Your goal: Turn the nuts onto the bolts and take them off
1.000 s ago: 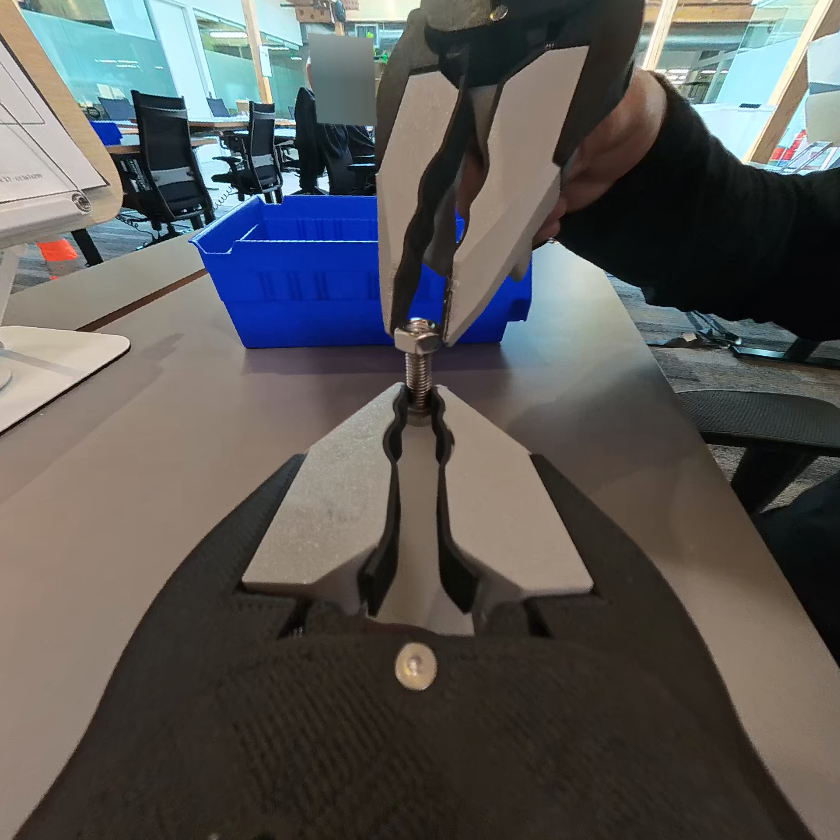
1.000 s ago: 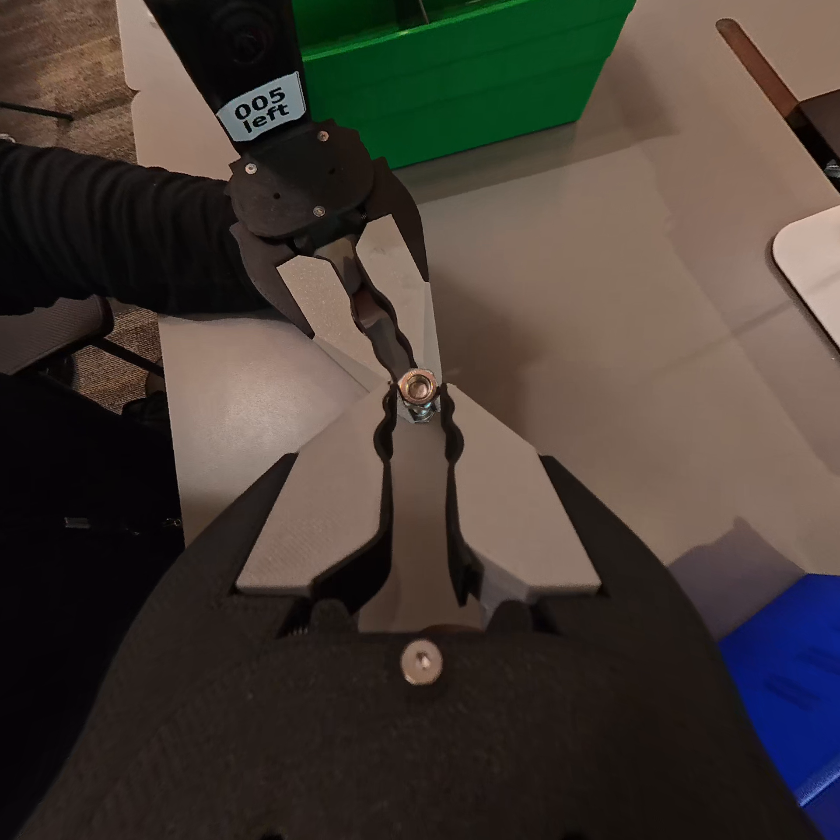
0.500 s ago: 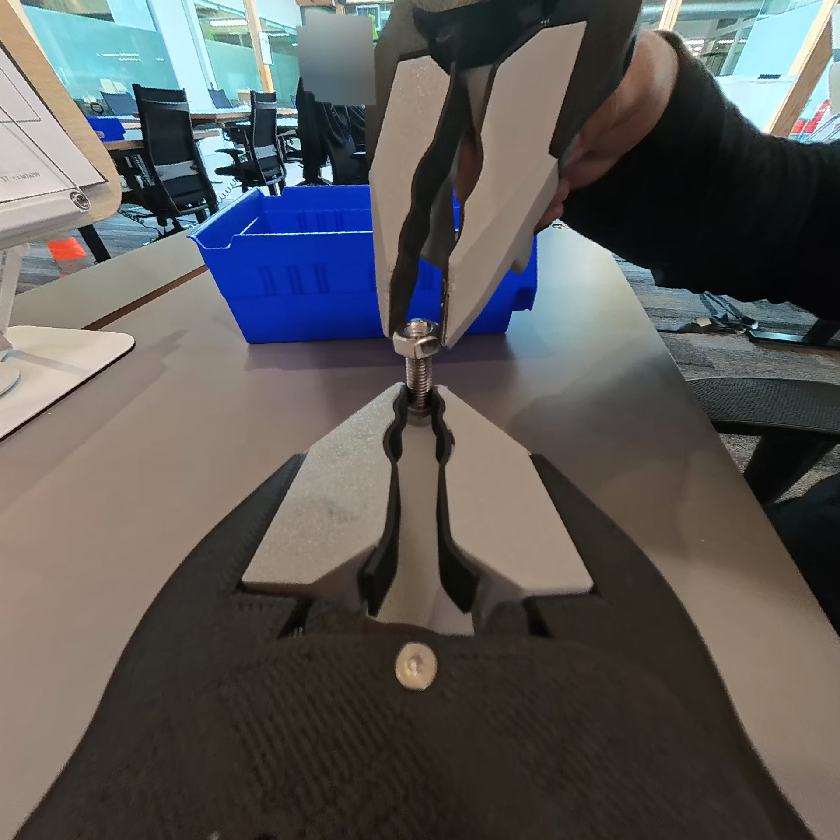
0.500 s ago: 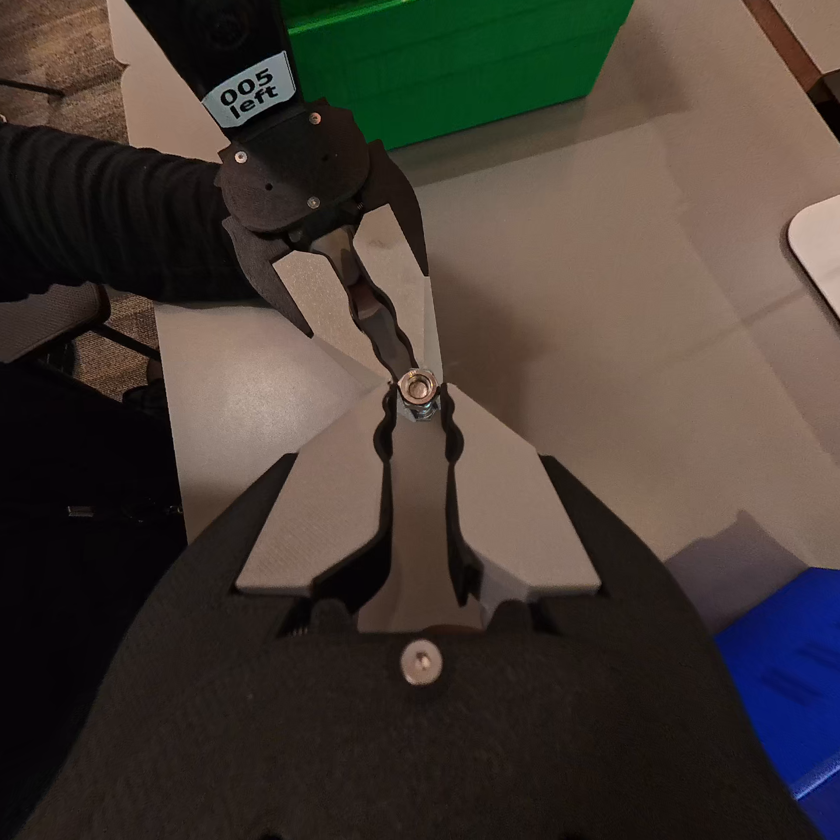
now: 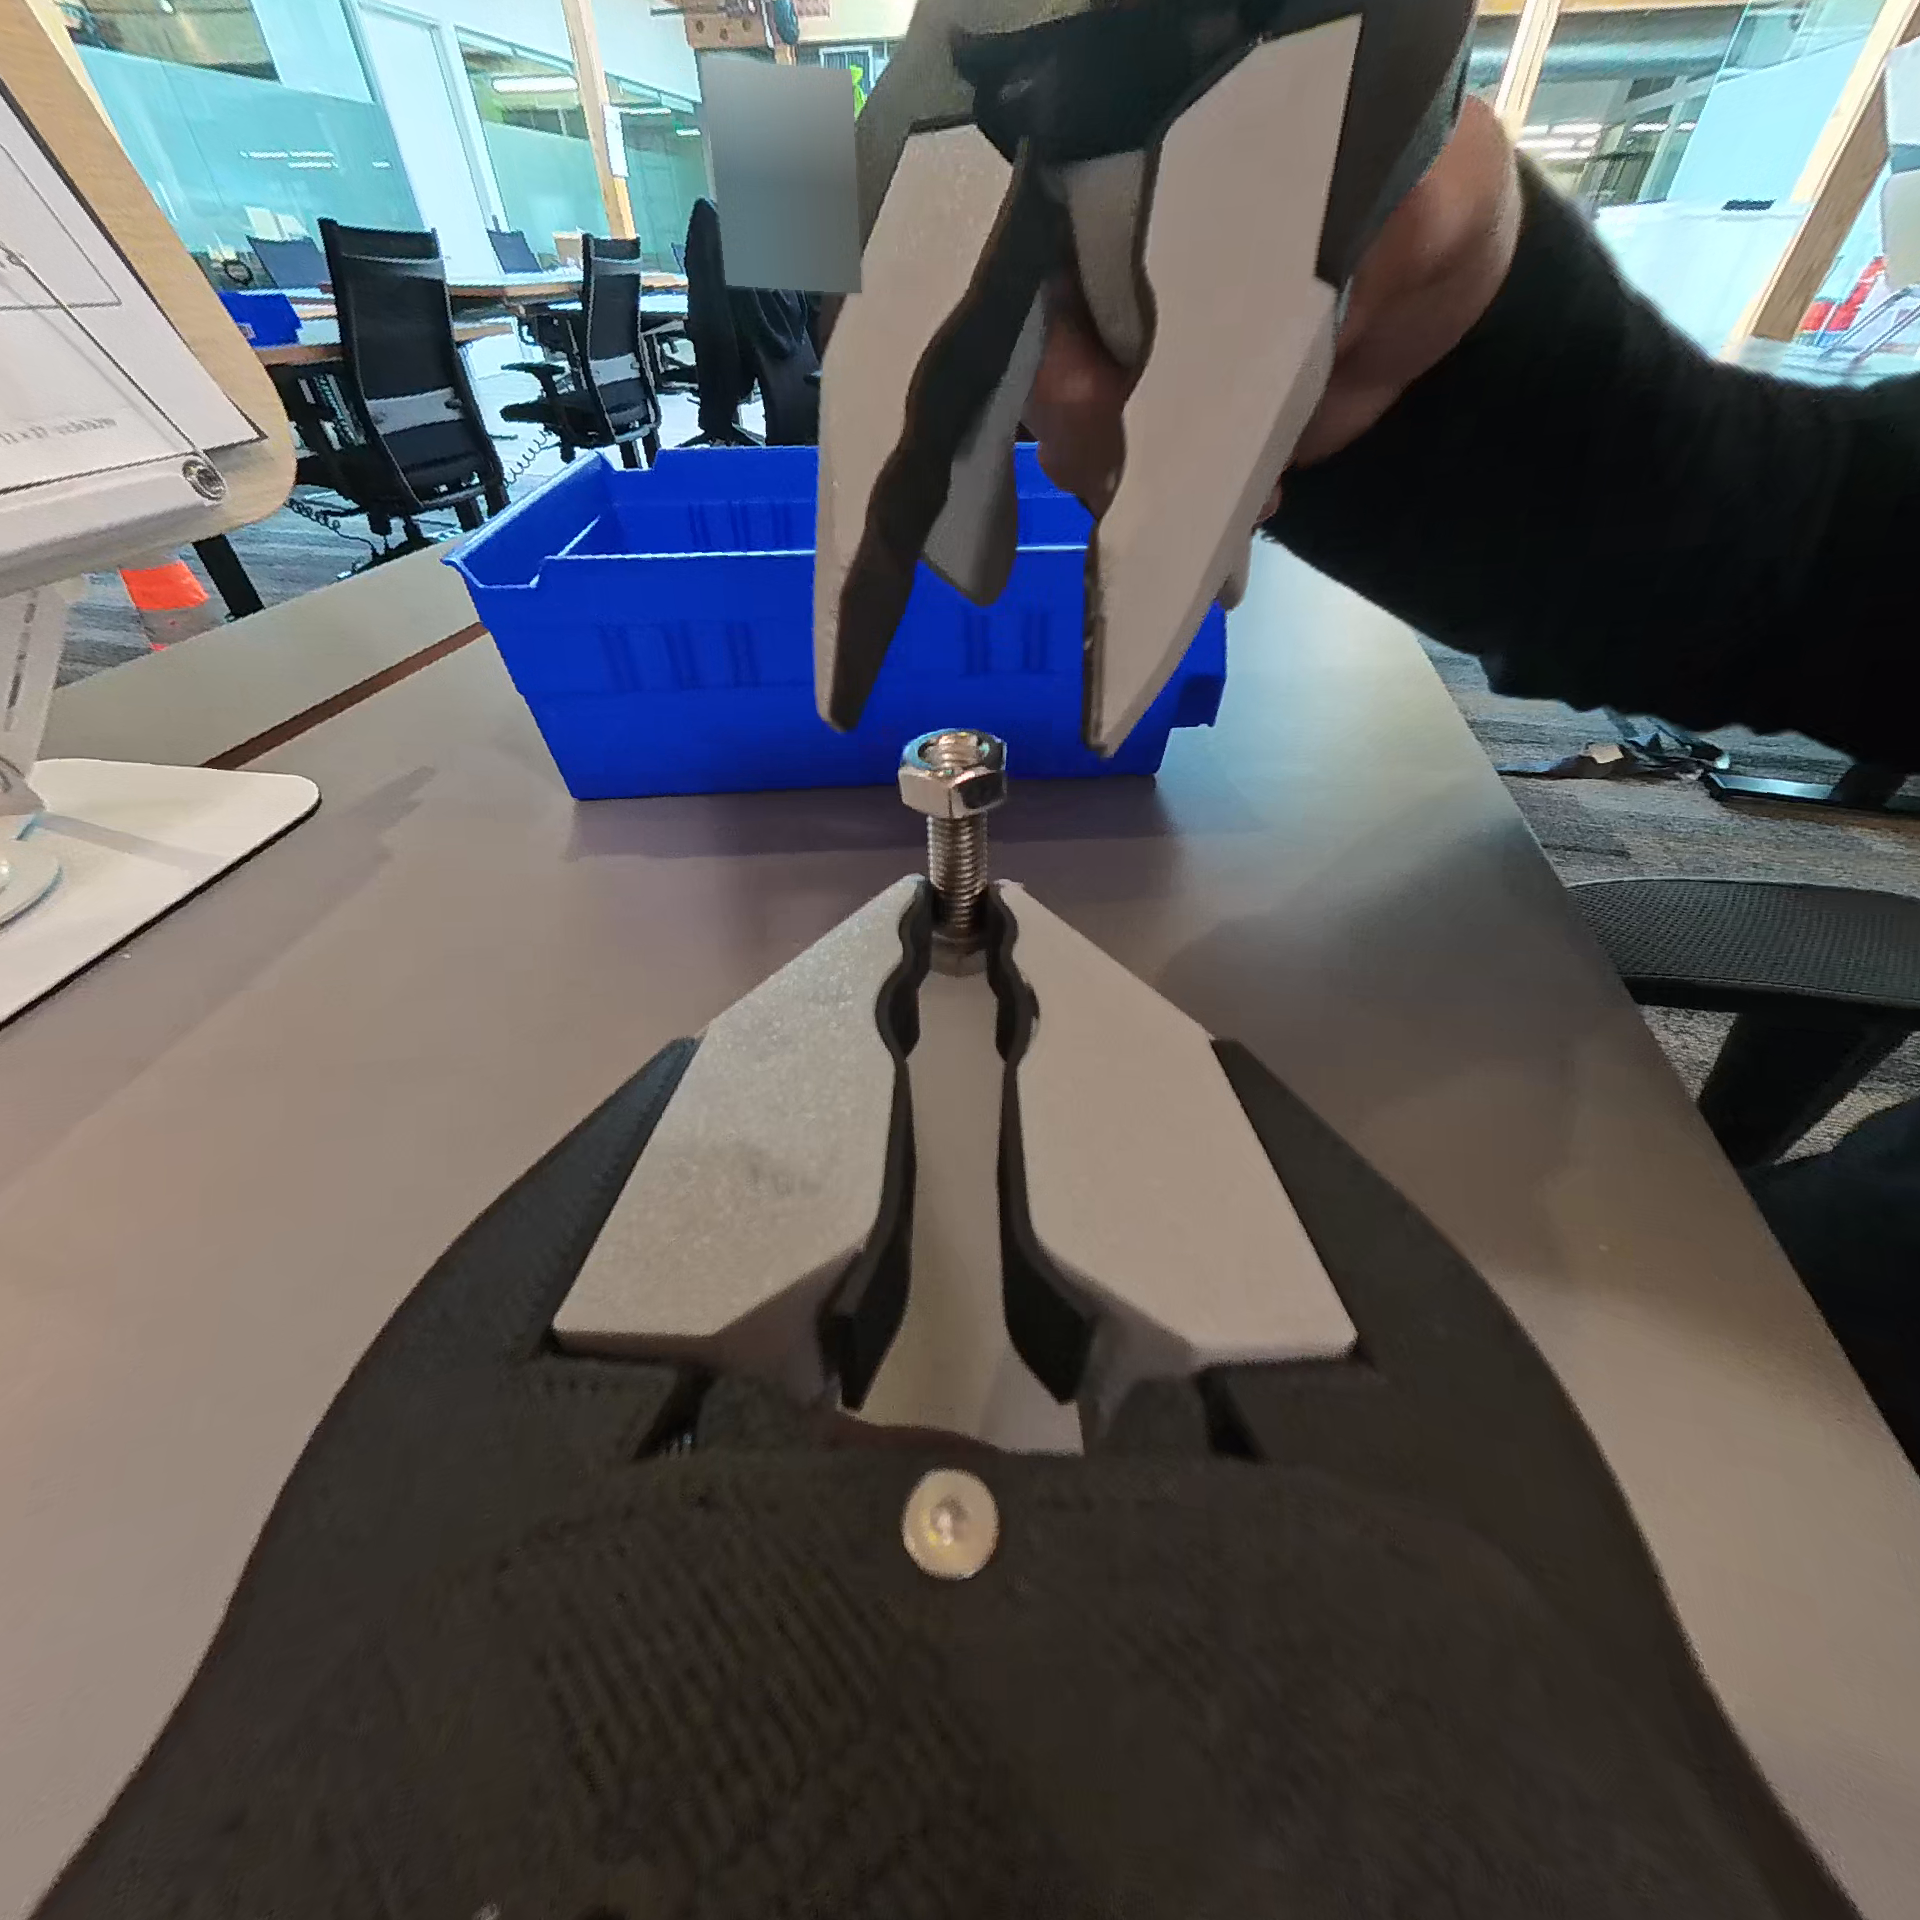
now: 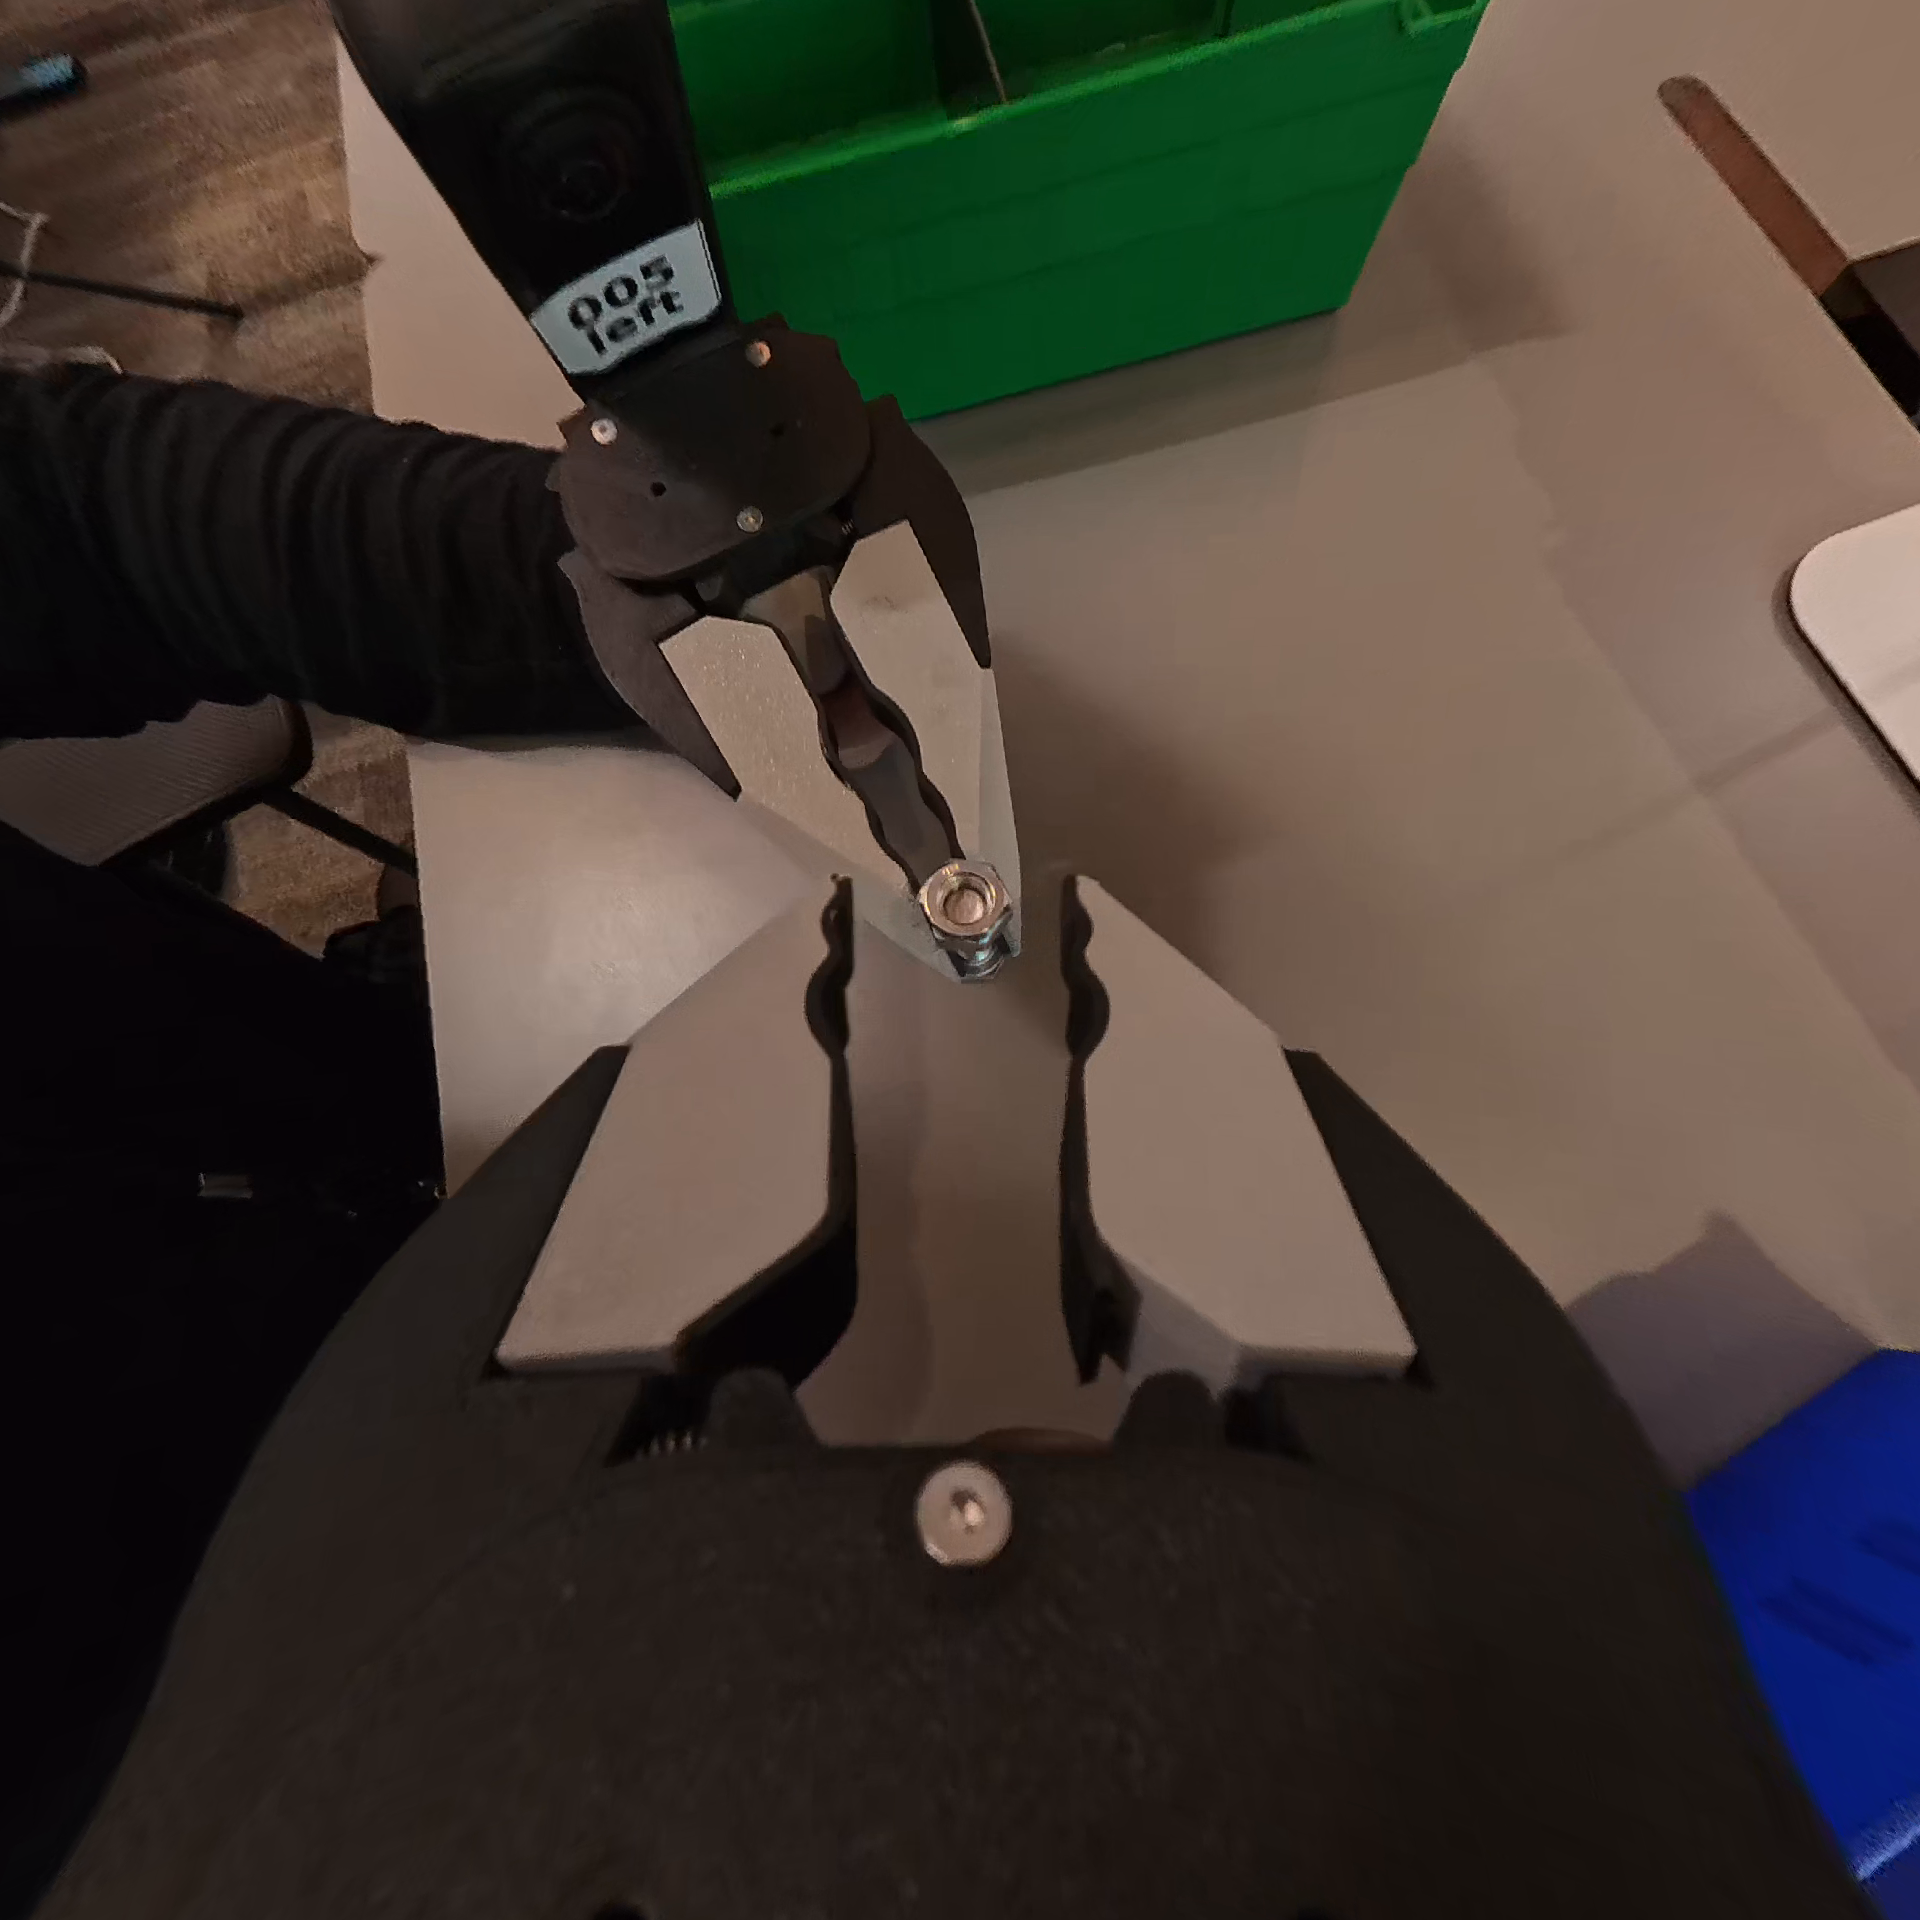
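My left gripper point(image 5: 961, 914) is shut on the lower end of a steel bolt point(image 5: 954, 868) and holds it upright above the grey table. A hex nut point(image 5: 953, 774) sits threaded on the bolt's top end. My right gripper point(image 5: 966, 727) hangs above the nut, pointing down, open, with its tips either side of and just above the nut. In the right wrist view the nut point(image 6: 966, 902) shows end-on between my open right gripper point(image 6: 956, 894) tips, and the left gripper point(image 6: 971, 951) reaches in from the upper left.
A blue bin point(image 5: 727, 623) stands behind the bolt on the table point(image 5: 416, 987); its corner shows in the right wrist view point(image 6: 1829, 1558). A green bin point(image 6: 1039, 187) stands beyond the left gripper. A white stand base point(image 5: 135, 831) lies at left. Office chairs stand behind. The grippers are tip to tip, or close to it.
My right gripper was shut on the nut; it has opened and let go, lifting slightly off it. The left gripper still holds the bolt in the same place.
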{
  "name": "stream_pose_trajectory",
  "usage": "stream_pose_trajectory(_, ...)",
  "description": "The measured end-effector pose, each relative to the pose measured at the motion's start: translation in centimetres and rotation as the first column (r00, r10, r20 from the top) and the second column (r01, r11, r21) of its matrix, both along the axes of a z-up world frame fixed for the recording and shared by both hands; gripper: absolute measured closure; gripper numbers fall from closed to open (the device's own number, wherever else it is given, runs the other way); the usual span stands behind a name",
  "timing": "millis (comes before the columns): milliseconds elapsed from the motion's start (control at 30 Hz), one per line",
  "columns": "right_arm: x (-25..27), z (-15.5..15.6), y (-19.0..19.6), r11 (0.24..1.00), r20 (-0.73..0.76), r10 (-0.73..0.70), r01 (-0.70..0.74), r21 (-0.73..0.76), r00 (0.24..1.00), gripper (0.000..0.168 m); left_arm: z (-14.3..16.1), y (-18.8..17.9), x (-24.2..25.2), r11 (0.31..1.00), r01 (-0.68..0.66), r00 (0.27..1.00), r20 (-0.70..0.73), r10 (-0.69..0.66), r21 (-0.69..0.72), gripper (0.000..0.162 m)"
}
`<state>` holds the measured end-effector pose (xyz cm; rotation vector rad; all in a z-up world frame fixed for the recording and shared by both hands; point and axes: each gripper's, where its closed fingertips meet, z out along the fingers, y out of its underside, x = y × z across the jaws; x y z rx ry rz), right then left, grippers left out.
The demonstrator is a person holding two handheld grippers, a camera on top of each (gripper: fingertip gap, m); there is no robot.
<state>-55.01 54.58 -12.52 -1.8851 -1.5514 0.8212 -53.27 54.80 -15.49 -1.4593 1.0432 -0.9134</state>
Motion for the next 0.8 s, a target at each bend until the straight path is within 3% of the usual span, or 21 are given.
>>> stream_pose_trajectory(200,-0.5,2.3,-1.1,0.999,-0.35,0.029,-0.038,-0.018,0.936,0.112,1.1,0.0,-0.4,1.0,-0.003,0.999,0.054,0.002,0.02,0.155)
stream_pose_trajectory(367,-0.3,2.2,-1.0,0.999,-0.511,0.034,-0.039,0.001,0.859,0.112,1.2,-0.5,-0.1,0.999,0.014,0.998,0.057,-0.016,0.034,0.155)
stream_pose_trajectory(800,-1.4,1.2,-2.3,0.996,-0.559,0.083,-0.086,0.022,0.825,0.104,1.2,-1.1,0.6,0.998,0.029,0.998,0.053,-0.031,0.047,0.155)
